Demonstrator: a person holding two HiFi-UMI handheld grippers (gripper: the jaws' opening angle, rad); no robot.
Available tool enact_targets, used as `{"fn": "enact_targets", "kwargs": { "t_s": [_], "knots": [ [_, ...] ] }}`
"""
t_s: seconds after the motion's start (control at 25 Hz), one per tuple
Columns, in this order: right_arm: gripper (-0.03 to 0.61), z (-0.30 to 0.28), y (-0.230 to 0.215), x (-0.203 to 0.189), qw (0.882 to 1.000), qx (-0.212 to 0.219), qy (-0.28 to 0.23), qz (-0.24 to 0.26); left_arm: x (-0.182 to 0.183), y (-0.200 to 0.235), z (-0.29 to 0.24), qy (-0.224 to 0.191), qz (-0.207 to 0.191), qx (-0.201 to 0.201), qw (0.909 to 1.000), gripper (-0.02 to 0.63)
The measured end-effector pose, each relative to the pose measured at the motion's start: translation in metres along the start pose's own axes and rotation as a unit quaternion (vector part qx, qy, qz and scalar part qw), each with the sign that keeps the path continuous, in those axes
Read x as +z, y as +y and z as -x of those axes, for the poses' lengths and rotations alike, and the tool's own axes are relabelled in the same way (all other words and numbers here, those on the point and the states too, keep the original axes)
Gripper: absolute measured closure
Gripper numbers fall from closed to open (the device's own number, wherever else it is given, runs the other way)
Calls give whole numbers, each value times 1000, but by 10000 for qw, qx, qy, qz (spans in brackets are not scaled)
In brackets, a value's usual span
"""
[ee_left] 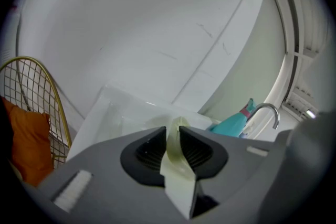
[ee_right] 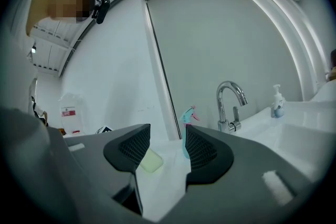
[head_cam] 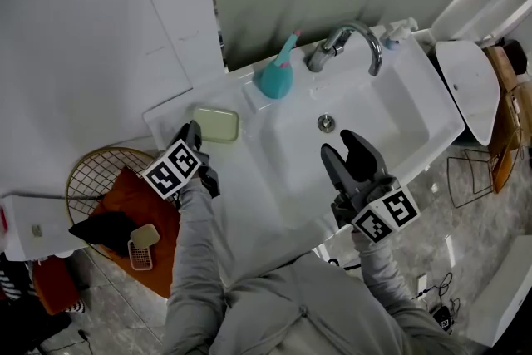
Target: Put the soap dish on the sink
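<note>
The pale green soap dish (head_cam: 218, 125) lies flat over the left ledge of the white sink (head_cam: 399, 125); I cannot tell whether it rests on the ledge. My left gripper (head_cam: 193, 132) is shut on the dish's near rim. In the left gripper view the dish's rim (ee_left: 176, 165) shows edge-on, pinched between the dark pads of the left gripper (ee_left: 173, 136). My right gripper (head_cam: 345, 145) hovers over the basin's front, open and holding nothing. Between the jaws of the right gripper (ee_right: 167, 136) the soap dish (ee_right: 149, 161) shows farther off.
A teal spray bottle (head_cam: 276, 75) stands right of the dish, beside the chrome faucet (head_cam: 345, 41). A soap dispenser (head_cam: 397, 33) sits at the back right. A wire basket (head_cam: 91, 175) with orange cloth stands left of the sink, a toilet (head_cam: 470, 87) to its right.
</note>
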State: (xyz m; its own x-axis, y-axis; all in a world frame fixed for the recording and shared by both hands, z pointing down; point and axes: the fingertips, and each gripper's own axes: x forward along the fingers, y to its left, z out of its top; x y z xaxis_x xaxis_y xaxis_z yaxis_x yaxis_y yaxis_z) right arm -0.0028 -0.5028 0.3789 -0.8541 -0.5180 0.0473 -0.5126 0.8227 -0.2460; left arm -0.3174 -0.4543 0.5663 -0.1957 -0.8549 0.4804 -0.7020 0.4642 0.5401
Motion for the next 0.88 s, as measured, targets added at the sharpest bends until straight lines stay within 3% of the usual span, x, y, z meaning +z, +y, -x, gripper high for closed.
{"fn": "enact_targets", "kwargs": {
  "t_s": [0.88],
  "knots": [
    [370,-5,-9,-5,10000,23,66,-34,4,18,-16,-188,-379,601,9973,476]
  ]
}}
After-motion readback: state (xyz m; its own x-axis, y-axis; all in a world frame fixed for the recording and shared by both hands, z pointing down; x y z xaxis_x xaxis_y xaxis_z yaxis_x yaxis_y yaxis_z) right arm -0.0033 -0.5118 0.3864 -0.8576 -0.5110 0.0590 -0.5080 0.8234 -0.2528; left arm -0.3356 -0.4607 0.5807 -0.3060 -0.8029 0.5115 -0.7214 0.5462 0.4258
